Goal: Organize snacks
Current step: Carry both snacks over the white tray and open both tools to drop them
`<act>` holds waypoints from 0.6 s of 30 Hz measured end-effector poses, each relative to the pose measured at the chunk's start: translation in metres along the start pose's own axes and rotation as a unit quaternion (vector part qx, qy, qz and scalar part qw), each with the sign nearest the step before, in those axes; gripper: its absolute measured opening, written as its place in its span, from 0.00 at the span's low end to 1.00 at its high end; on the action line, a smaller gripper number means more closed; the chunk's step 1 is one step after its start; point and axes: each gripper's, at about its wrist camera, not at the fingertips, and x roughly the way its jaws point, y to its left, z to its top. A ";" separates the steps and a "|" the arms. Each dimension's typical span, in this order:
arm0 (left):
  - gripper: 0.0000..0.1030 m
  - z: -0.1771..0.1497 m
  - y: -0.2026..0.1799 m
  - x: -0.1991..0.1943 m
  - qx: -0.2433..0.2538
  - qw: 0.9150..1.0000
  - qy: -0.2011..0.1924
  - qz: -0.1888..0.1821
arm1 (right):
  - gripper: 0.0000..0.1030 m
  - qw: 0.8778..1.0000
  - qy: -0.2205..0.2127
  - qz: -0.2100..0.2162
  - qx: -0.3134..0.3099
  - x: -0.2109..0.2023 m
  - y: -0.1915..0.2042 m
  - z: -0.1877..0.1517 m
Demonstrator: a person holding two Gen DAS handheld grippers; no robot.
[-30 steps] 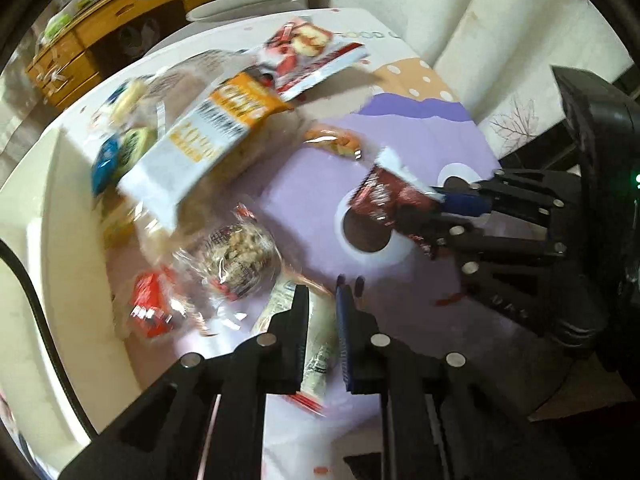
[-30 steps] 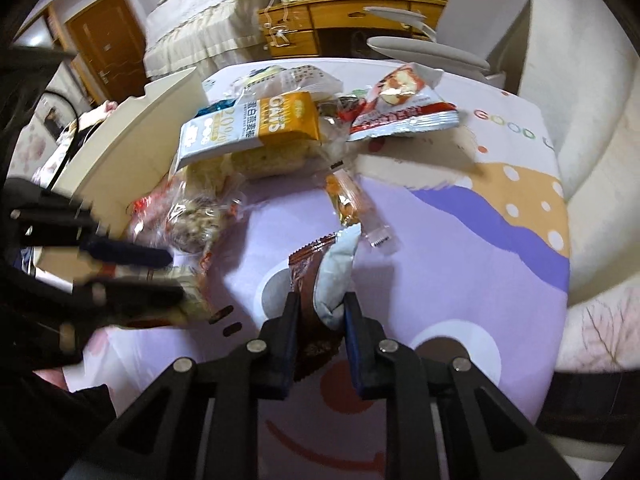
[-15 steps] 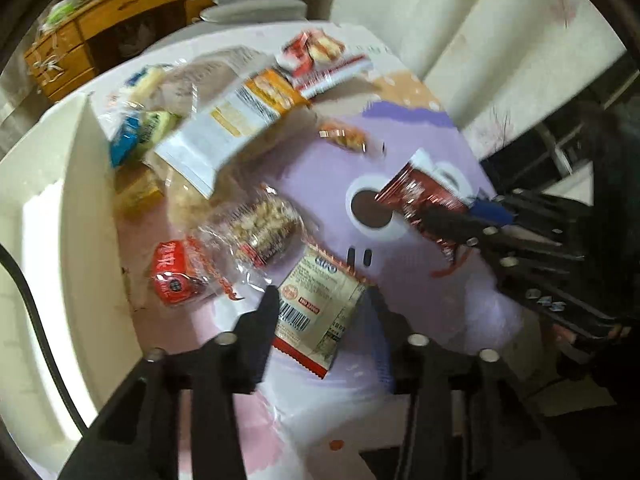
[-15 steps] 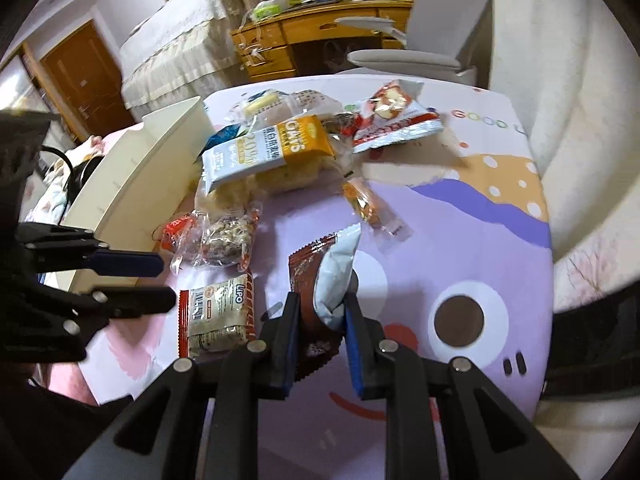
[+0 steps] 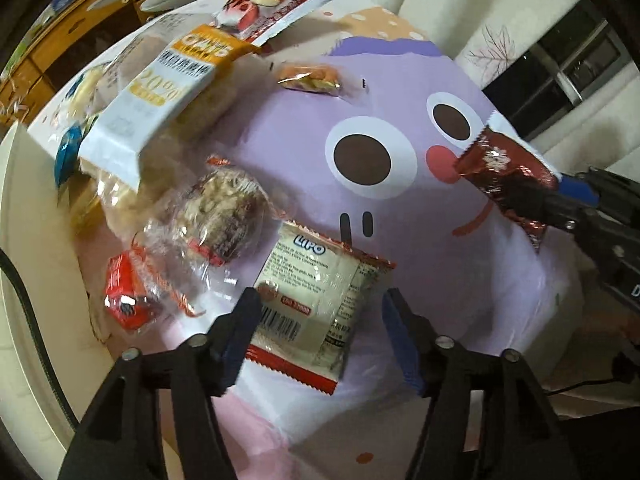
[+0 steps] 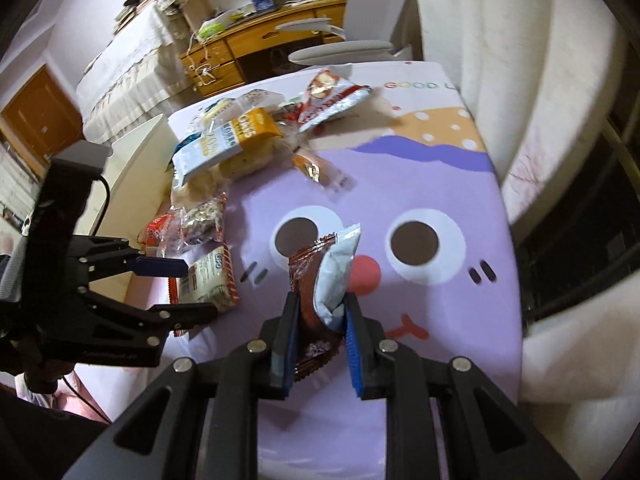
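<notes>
A white and red Lipo biscuit pack (image 5: pixel 320 292) lies flat on the purple cartoon tablecloth (image 5: pixel 304 128). My left gripper (image 5: pixel 320 320) hangs over its near half, jaws opening, and the pads stand clear of its sides. The right wrist view shows the same pack (image 6: pixel 208 276) under that gripper (image 6: pixel 182 292). My right gripper (image 6: pixel 320 320) is shut on a dark red foil snack packet (image 6: pixel 312 280) with a pale back, held above the cloth. The left wrist view has that packet (image 5: pixel 504 172) at the right.
A snack pile sits at the cloth's left: a clear-wrapped nut cake (image 5: pixel 224 208), a small red wrapped candy (image 5: pixel 124 296), a large oat bread bag (image 5: pixel 160 88), a red and white cake bag (image 5: pixel 272 4), an orange snack (image 5: pixel 308 78). A cream bin (image 6: pixel 128 156) flanks the table.
My left gripper went from shut to open and sank toward the Lipo pack, which now lies between its fingers. My right gripper carried the red packet sideways and up a little.
</notes>
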 end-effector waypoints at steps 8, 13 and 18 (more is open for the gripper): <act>0.65 0.008 0.000 0.017 0.007 1.000 0.015 0.016 | 0.20 1.000 -0.003 -0.006 0.020 -0.007 -0.012 -0.007; 0.52 0.006 0.002 0.014 0.013 1.000 -0.001 0.019 | 0.20 0.999 0.001 -0.008 0.031 -0.009 -0.017 -0.009; 0.45 0.000 0.002 0.009 0.007 1.000 -0.007 0.016 | 0.20 0.999 0.017 -0.020 0.043 -0.007 -0.014 -0.008</act>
